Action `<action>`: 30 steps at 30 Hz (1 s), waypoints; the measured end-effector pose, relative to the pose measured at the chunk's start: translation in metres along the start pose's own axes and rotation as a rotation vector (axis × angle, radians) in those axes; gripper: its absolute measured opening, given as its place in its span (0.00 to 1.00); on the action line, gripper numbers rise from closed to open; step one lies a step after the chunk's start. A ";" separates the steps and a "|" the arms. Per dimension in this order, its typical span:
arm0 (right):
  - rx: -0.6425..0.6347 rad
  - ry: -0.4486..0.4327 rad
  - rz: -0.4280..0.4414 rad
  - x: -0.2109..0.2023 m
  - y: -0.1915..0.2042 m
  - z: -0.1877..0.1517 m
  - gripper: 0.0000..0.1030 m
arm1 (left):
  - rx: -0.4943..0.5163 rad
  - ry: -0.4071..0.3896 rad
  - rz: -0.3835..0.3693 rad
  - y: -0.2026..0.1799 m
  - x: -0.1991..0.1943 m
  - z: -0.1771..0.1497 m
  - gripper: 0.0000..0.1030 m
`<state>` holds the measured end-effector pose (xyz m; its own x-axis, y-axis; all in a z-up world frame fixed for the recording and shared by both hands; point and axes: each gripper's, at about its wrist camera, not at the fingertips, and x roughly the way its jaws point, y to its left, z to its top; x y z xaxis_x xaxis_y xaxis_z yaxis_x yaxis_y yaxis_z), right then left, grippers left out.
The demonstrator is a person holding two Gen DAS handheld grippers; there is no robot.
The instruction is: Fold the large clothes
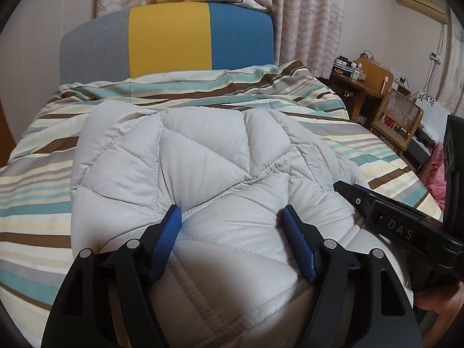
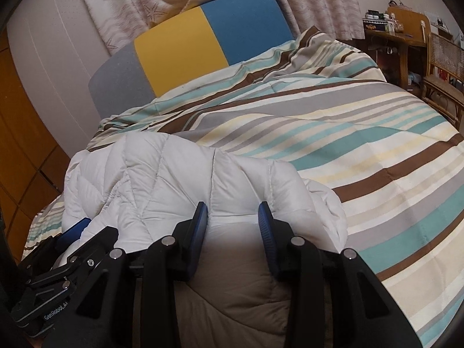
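Note:
A puffy light grey quilted jacket (image 1: 208, 162) lies bunched on the striped bed cover (image 1: 34, 191). My left gripper (image 1: 232, 220) presses into its near edge, and a thick fold of padding fills the wide gap between its blue pads. My right gripper (image 2: 233, 217) grips the same jacket (image 2: 174, 179) further right, with a fold bulging between its blue pads. The right gripper's side shows in the left wrist view (image 1: 385, 217). The left gripper shows at the left of the right wrist view (image 2: 66, 249).
The bed has a grey, yellow and blue headboard (image 1: 168, 37) with curtains (image 1: 304, 14) behind it. A wooden desk (image 1: 365, 84) and a rattan chair (image 1: 397, 116) stand right of the bed. The striped cover (image 2: 362, 145) stretches bare to the right.

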<state>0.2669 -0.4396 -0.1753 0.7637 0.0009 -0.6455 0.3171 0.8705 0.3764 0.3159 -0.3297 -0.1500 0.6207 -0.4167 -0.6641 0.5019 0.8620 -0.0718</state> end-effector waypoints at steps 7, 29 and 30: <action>-0.095 -0.061 -0.028 -0.050 0.012 -0.012 0.62 | 0.017 -0.053 0.007 -0.002 -0.053 -0.013 0.97; -0.130 -0.078 -0.033 -0.221 0.060 -0.109 0.96 | -0.129 -0.045 0.103 -0.002 -0.210 -0.106 0.97; -0.133 -0.073 -0.039 -0.226 0.063 -0.113 0.96 | -0.133 -0.044 0.109 -0.003 -0.216 -0.109 0.97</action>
<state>0.0512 -0.3297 -0.0810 0.7926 -0.0656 -0.6063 0.2739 0.9266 0.2578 0.1152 -0.2108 -0.0877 0.6946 -0.3280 -0.6402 0.3477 0.9322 -0.1004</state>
